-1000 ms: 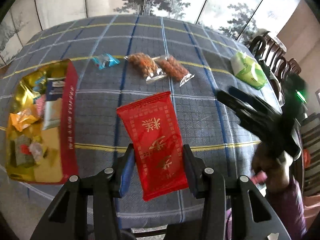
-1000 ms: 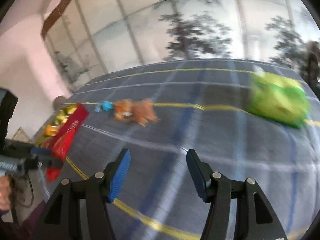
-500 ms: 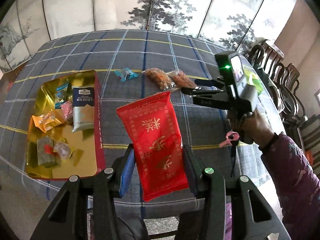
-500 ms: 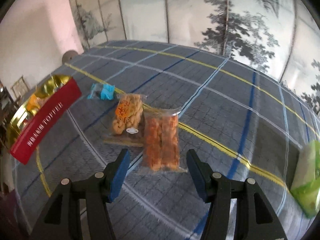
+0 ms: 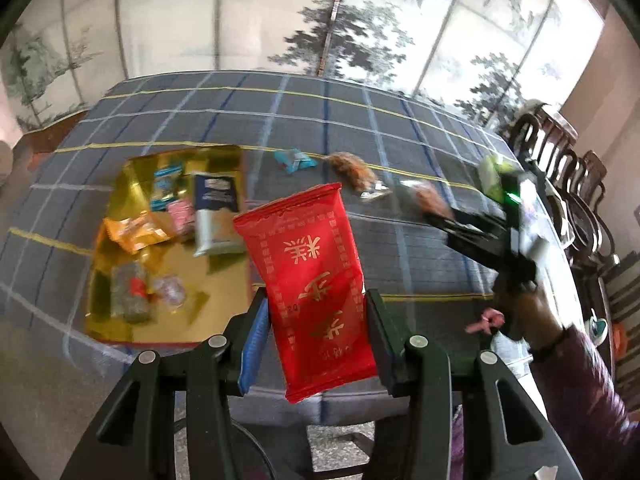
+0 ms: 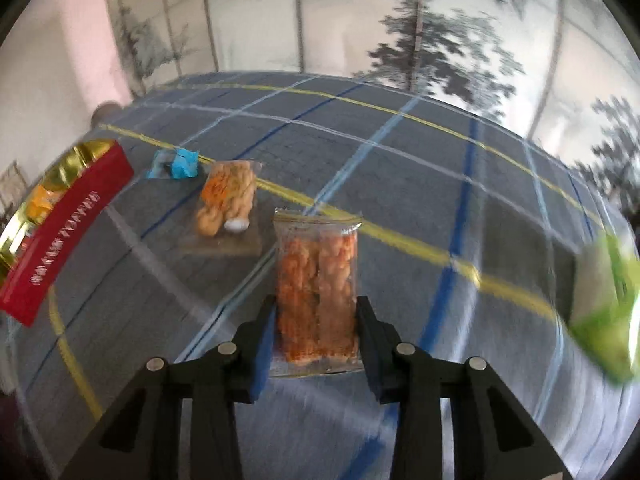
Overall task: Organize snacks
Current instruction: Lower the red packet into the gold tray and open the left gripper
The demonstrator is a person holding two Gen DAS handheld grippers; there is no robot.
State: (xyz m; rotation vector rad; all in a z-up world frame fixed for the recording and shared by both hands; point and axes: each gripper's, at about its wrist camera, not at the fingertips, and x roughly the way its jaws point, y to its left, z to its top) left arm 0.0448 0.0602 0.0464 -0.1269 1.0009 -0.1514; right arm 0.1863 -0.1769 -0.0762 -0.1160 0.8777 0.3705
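My left tongs (image 5: 316,338) were black with blue pads and silver screws; my sleeve (image 5: 584,388) was dark purple.

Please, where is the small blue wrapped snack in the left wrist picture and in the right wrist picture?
Left wrist: the blue snack lies on the cloth above centre, just right of the gold tray.
Right wrist: the blue snack lies upper left, between the tray's red wall and a pale twist packet.
Shared landmark: the tray.
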